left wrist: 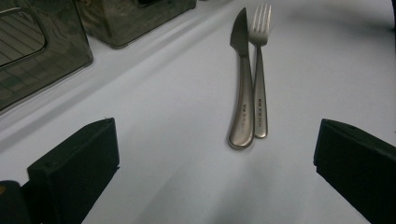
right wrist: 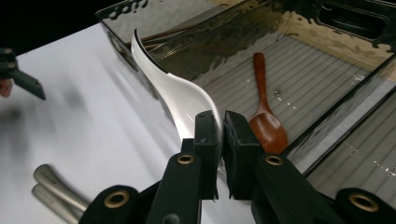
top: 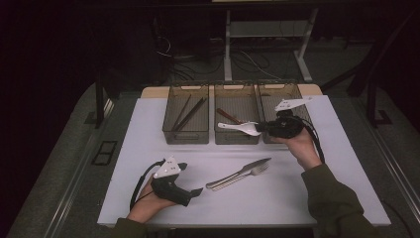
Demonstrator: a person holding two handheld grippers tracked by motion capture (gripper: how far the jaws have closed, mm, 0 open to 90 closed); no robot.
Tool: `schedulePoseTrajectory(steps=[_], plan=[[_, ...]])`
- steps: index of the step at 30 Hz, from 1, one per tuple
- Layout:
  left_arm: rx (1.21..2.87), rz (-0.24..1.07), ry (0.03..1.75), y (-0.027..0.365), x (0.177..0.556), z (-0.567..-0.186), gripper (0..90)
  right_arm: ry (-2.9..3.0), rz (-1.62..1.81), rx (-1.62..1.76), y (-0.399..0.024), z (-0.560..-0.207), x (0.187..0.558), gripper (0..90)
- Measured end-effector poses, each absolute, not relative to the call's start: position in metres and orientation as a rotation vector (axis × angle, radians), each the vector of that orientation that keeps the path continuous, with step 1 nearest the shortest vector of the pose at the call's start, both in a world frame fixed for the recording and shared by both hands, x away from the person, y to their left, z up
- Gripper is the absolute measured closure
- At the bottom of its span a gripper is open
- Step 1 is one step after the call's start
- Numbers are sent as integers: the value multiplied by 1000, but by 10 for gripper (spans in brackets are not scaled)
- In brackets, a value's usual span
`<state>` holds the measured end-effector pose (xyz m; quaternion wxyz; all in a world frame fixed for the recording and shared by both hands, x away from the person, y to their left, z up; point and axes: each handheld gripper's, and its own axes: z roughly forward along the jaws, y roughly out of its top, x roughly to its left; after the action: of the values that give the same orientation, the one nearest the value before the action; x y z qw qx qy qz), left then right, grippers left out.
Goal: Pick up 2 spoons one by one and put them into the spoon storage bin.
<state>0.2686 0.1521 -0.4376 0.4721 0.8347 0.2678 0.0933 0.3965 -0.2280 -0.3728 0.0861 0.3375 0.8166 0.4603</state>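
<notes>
Dark room, cables on floor behind. White table carries three smoked bins (far edge). Right gripper clamps white spoon over middle bin. Left gripper rests gaping near knife, fork.

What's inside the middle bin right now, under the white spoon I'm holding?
The middle bin holds one brown wooden spoon, lying on its ribbed floor. The white spoon, clamped in the right tongs, hangs over its front rim and hides part of the floor.
</notes>
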Motion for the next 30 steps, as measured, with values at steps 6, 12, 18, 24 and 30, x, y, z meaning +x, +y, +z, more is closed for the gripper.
schedulePoseTrajectory(steps=[6, 12, 18, 24, 30], plan=[[2044, 228, 653, 152, 269, -437, 0, 2411, 1355, 1046, -230, -375, 408, 838], [2047, 225, 652, 151, 268, -437, 0, 2394, 1319, 1075, -228, -375, 419, 838], [2048, 225, 649, 152, 268, -437, 0, 2401, 1271, 1097, -223, -377, 429, 838], [2047, 224, 650, 151, 268, -437, 0, 2440, 1215, 1099, -216, -385, 433, 835], [2046, 223, 651, 151, 268, -437, 0, 2427, 1227, 1099, -214, -386, 434, 761]])
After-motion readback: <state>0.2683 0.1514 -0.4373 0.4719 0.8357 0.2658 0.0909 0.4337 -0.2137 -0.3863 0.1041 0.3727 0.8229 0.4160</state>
